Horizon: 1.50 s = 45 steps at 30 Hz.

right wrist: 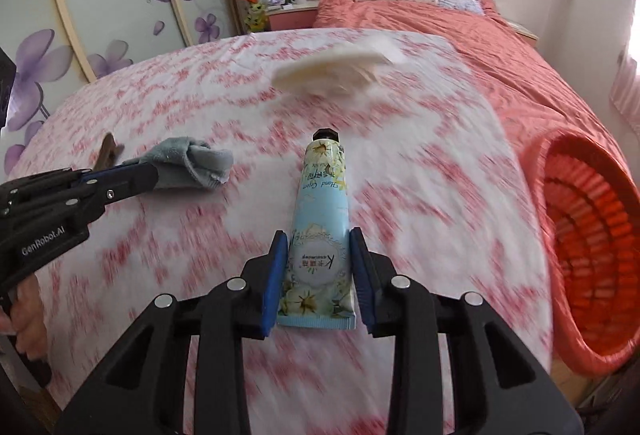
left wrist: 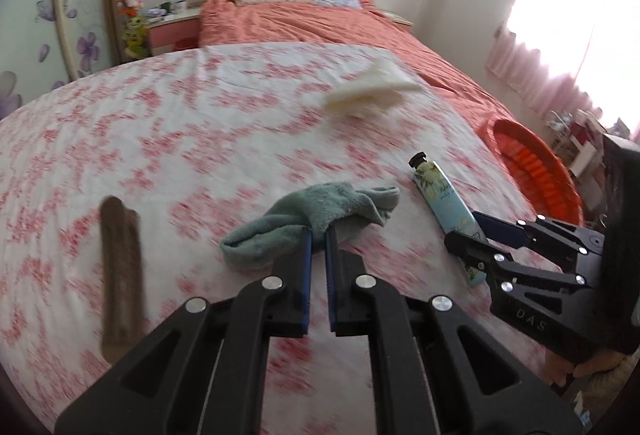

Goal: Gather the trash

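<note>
Two things are already in hand over the bed (right wrist: 208, 83), and the orange basket (right wrist: 580, 235) at the bed's far-right edge is the mark to steer by. The right gripper (right wrist: 319, 277) has its jaws part-way apart with the hand cream tube (right wrist: 320, 219) between them; the blue pads sit against the wide crimped end on both sides, so it looks gripped, though with the blur I would not swear how firmly. The tube's long axis runs straight out along the gripper, black cap pointing away toward the pillows, crimped end nearest the wrist. The basket lies directly to the right of that tube, just beside the bed's edge, with its open mouth tipped toward the bed.

The left gripper (left wrist: 319, 235) is pinched nearly shut on a fold of the green-grey cloth (left wrist: 308, 215), which hangs in a bunch off its tips. It stands farther from the basket, on the far side of the tube, so the right hand is plainly the nearer of the two and would go first.

Farther from the basket still, a brown comb-like strip (left wrist: 120, 271) lies on the flowered sheet, its length running up the bed. A crumpled white tissue (left wrist: 370, 91) rests higher up the bed, nearer the pillows, about level with the basket's far rim. Neither is touched by anything.
</note>
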Each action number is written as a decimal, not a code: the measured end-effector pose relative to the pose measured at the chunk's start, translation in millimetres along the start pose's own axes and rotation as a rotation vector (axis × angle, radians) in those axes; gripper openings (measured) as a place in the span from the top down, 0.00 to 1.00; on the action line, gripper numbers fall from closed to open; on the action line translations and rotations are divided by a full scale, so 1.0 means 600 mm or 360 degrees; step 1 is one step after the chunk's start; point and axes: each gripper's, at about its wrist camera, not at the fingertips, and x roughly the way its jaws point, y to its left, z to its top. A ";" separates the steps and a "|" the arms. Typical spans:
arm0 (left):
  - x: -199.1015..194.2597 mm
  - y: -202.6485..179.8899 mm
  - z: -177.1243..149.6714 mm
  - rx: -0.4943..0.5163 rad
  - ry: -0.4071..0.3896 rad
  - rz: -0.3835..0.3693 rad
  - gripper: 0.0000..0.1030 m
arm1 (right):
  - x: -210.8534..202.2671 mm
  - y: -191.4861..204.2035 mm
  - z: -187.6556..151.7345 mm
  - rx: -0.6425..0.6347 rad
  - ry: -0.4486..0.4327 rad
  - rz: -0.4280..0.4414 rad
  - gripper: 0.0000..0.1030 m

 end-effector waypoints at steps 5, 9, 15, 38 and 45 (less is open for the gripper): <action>-0.016 -0.013 -0.010 0.0011 -0.0044 0.0029 0.56 | 0.006 -0.017 0.012 0.0107 -0.0018 0.0034 0.66; -0.009 -0.013 0.000 0.0013 -0.0028 0.0064 0.43 | 0.018 -0.015 0.023 0.0143 -0.0034 0.0052 0.66; 0.017 -0.031 0.001 0.0097 0.0007 0.0153 0.36 | 0.036 -0.014 0.039 0.0170 -0.0051 0.0020 0.66; 0.066 0.000 0.023 -0.0047 0.0023 0.0284 0.51 | 0.035 -0.037 0.032 0.0227 -0.0062 -0.0059 0.72; 0.066 0.000 0.023 -0.0047 0.0025 0.0298 0.50 | 0.035 -0.032 0.033 0.0187 -0.0052 -0.0114 0.72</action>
